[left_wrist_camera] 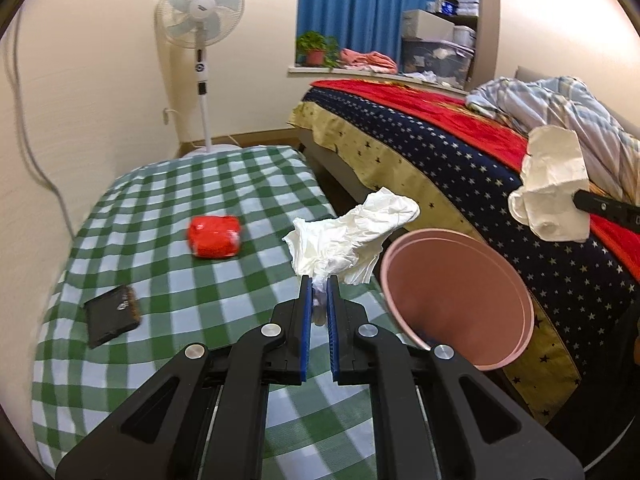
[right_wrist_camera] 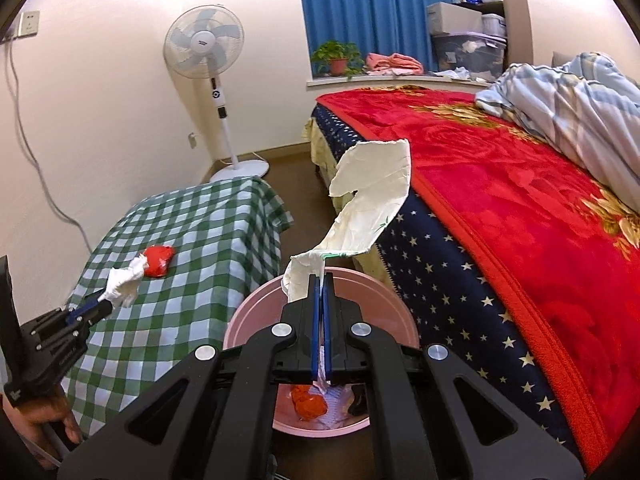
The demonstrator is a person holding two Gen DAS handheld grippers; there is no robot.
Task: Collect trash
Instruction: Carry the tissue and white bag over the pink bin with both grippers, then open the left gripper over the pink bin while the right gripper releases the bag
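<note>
My left gripper (left_wrist_camera: 319,282) is shut on a crumpled white tissue (left_wrist_camera: 352,236), held above the green checked table (left_wrist_camera: 168,360) near its right edge. The same gripper (right_wrist_camera: 105,300) and its tissue (right_wrist_camera: 124,278) show at the left of the right wrist view. My right gripper (right_wrist_camera: 322,278) is shut on a long white paper strip (right_wrist_camera: 372,196) that hangs over the pink bin (right_wrist_camera: 256,312). In the left wrist view that paper (left_wrist_camera: 554,184) and a black fingertip (left_wrist_camera: 580,200) appear at the far right. A red crumpled wrapper (left_wrist_camera: 214,236) lies on the table. The bin (left_wrist_camera: 460,304) stands between table and bed, with red and white trash inside.
A dark flat wallet-like item (left_wrist_camera: 112,314) lies at the table's left. A bed (right_wrist_camera: 520,208) with a red blanket and starred side fills the right. A standing fan (left_wrist_camera: 200,20) and wall cable are behind the table. A hand (right_wrist_camera: 48,416) grips the left tool.
</note>
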